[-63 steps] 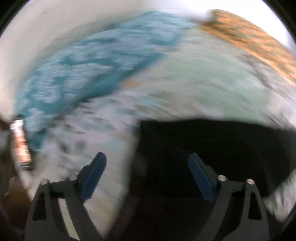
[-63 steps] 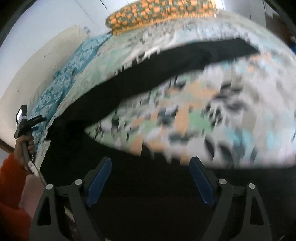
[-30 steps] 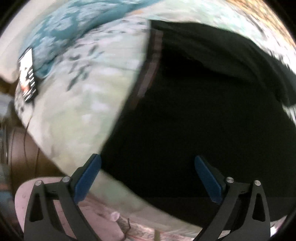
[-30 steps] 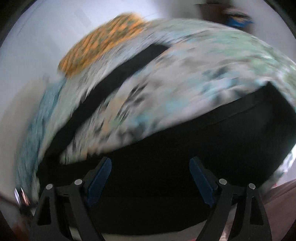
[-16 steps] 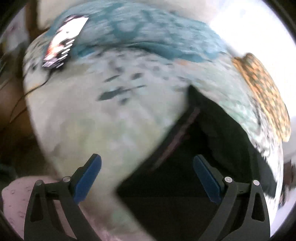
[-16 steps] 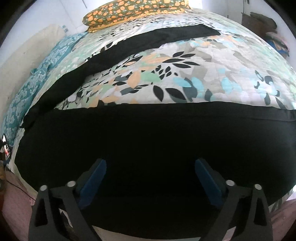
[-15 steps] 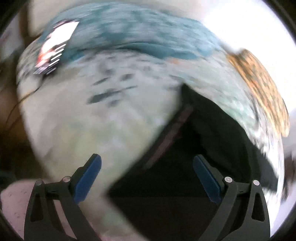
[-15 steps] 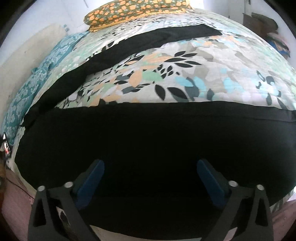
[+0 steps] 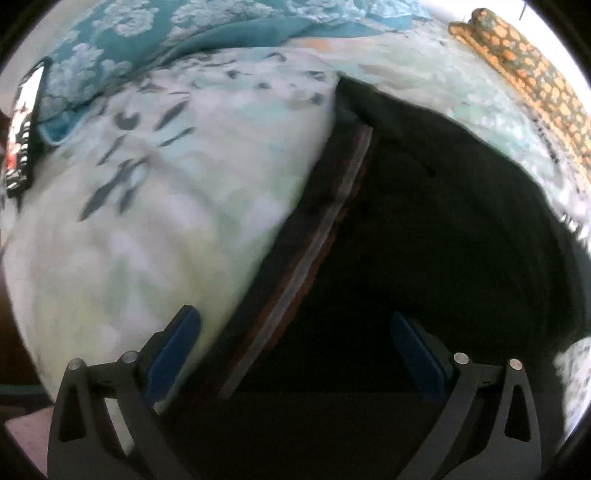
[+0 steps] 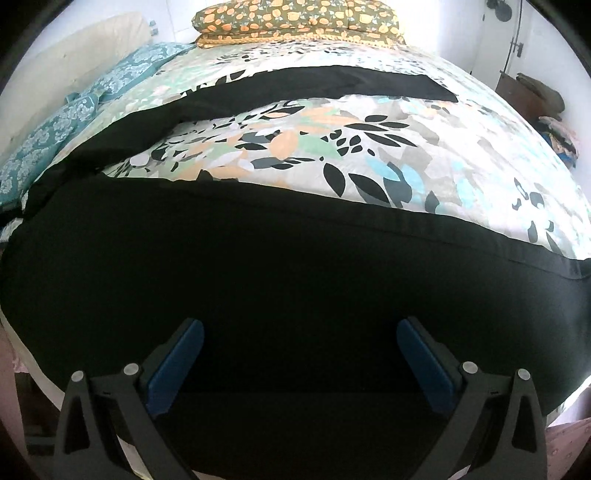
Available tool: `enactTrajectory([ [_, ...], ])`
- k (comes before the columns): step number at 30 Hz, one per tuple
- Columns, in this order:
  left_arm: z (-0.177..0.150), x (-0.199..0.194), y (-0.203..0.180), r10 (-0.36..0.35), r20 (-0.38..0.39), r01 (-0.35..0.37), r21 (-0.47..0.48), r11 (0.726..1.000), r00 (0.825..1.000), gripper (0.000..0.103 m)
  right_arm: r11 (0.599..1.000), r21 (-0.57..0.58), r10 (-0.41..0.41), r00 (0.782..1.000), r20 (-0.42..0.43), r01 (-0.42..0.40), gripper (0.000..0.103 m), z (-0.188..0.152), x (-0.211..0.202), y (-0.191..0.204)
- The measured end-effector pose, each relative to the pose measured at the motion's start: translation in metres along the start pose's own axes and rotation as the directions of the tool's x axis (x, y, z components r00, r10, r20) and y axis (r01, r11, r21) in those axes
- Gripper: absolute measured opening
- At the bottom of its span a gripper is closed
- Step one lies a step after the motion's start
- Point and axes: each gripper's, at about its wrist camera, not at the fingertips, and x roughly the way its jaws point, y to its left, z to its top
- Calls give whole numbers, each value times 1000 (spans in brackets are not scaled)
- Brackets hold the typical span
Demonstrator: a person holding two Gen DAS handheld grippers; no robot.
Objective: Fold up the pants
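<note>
Black pants lie spread on a bed, one leg along the near edge and the other leg angled toward the far side. In the left wrist view the waistband, with a pale inner strip, runs diagonally between the fingers, with the black pants to its right. My left gripper is open and empty, just above the waistband. My right gripper is open and empty, above the near leg.
The bed has a floral leaf-print cover. An orange patterned pillow lies at the far end and teal pillows along the left. A phone lies at the bed's left edge. Clutter stands at the right.
The left gripper has swung and moved closer to the waistband, which now runs between its fingers. The right gripper has held nearly still over the near leg. Both stay open.
</note>
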Motion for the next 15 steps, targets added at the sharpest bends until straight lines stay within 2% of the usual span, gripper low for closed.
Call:
enactTrajectory([
  [2,-2,-13,7,-5,14,5,-27,1000,1000,100,1000,1,2,1000,-8,-2,103,1,1,0],
  [5,-8,-43,8,-86,106,92,-52,994,991,100,1000,7,2,1000,-26,-1,103,4,3,0],
  [8,-18,-71,-20,-123,183,117,45,992,975,100,1000,6,-3,1000,-20,3,103,3,3,0],
  [11,-20,-87,-57,-183,203,155,147,977,962,101,1000,3,-5,1000,-6,5,103,1,2,0],
  [13,-16,-89,-84,-204,187,165,202,965,961,101,1000,1,-8,1000,-1,8,103,1,2,1],
  [15,-6,-84,-107,-188,176,144,238,961,966,101,1000,0,-9,1000,3,9,103,1,2,1],
])
